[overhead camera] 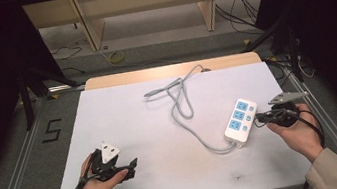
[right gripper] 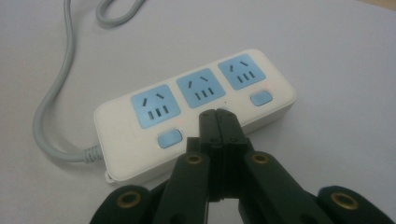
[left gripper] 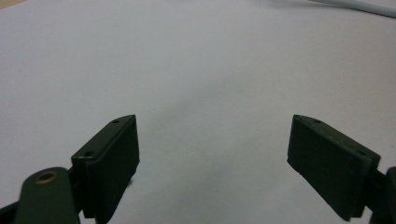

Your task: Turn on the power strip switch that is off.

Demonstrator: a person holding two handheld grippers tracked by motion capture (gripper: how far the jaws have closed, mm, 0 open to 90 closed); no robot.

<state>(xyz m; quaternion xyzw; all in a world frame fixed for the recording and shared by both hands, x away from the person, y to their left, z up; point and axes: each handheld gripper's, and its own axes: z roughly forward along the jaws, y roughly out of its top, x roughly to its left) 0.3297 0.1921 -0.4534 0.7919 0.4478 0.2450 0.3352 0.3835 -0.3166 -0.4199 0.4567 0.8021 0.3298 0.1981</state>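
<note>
- We see a wooden table (overhead camera: pixel 103 80) under a white sheet (overhead camera: pixel 136 129).
- On the sheet lies 1 white power strip (overhead camera: pixel 240 120) with 3 blue sockets.
- Its grey cord (overhead camera: pixel 180 104) loops across the sheet toward the far edge.

Black tongs (right gripper: pixel 217 122) w/ brass rivets, flat pads (left gripper: pixel 112 161); grey 3-cornered plate (overhead camera: pixel 285 97); beige sleeves (overhead camera: pixel 333 171).

Power strip (overhead camera: pixel 240 119) on table's (overhead camera: pixel 123 111) right, cord (overhead camera: pixel 180 104) trailing behind
</note>
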